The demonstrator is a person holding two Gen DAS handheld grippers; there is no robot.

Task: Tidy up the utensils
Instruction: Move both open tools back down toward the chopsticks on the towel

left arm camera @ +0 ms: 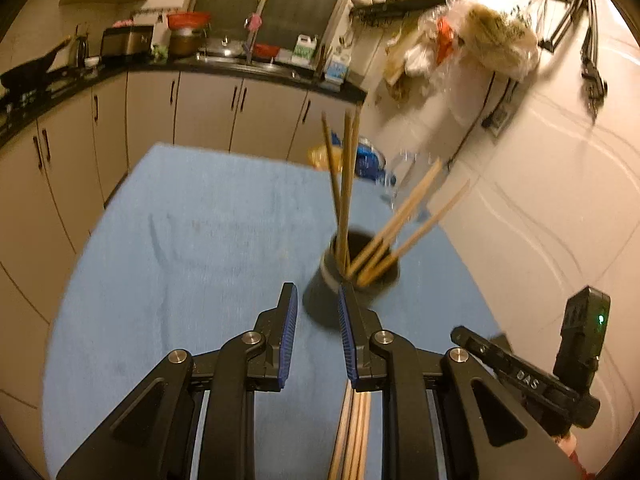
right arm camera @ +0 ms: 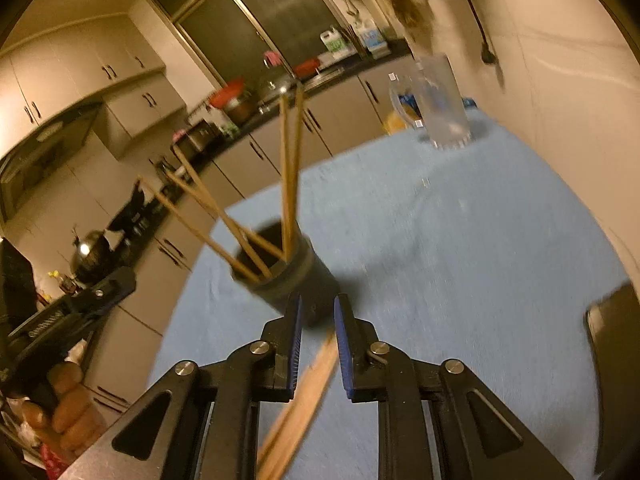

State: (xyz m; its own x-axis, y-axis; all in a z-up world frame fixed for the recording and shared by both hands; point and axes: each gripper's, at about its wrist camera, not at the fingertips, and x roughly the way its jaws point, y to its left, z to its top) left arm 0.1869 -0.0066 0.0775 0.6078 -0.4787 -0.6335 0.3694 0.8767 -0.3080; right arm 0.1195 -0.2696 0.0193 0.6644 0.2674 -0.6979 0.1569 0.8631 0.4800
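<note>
— Looking down my left tool [left arm camera: 318, 300], what's in the cup [left arm camera: 352, 276]?

— Chopsticks [left arm camera: 348, 184]. The dark cup stands upright on the blue cloth [left arm camera: 180, 240] of the tabletop, and several sticks lean out of it: some nearly upright, the others fanned toward the wall side.

— And your tools?

— My left tool's jaws stand a little apart, nothing pressed between the pads. A bundle of sticks [left arm camera: 352, 436] shows below the right-hand finger, running under the tool; I can't tell whether it touches the pad. My right tool [right arm camera: 318, 312] is likewise slightly parted. A loose stick bundle [right arm camera: 308, 396] lies slanted under its gap, not gripped as far as I can see.

— Any other container?

— A clear glass [right arm camera: 444, 104] near the cloth's far edge, upright. The blur hides whether anything is in it.

— Edges and room?

— The cup sits just ahead of both tools, nearer the wall side from the left view. Left of it the cloth is bare and wide out to its curved edge, with cabinets [left arm camera: 208, 108] beyond. From the right view, open cloth runs between cup and glass. A dark object [right arm camera: 616, 360] stands at that view's right border.
</note>
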